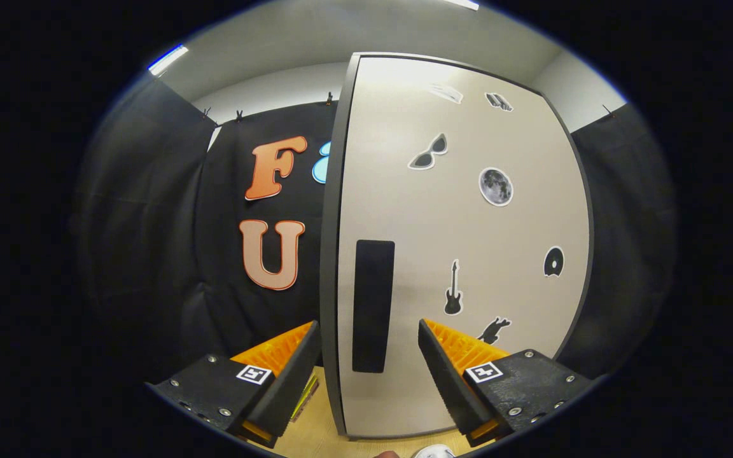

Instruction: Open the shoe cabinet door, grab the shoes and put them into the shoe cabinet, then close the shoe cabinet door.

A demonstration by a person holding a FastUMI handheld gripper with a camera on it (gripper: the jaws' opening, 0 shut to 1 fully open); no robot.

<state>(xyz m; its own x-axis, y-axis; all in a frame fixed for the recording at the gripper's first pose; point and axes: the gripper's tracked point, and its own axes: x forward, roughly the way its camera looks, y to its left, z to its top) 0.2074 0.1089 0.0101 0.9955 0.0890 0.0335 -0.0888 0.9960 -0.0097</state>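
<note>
hand-held gripper [369,356] spread wide | flat cabinet door [468,254] | slim rectangular handle [373,305] between fingers

Shoe cabinet door [468,254]: a tall, pale beige panel with a dark grey edge band, standing upright. Its left edge faces the viewer. A dark rectangular handle recess [373,305] is set vertically in the lower left part of the panel, close to that edge. The face carries several stickers: sunglasses [429,152], a moon [495,186], a guitar [453,289], a disc [553,261], and others too small to identify. The door stands on a light wooden floor [315,436].

Hand-held gripper [369,362]: fingers spread apart, straddling the door's left edge and handle recess, not pressing on either.

A white object, possibly a shoe [433,452], shows partly at the near floor edge.
</note>
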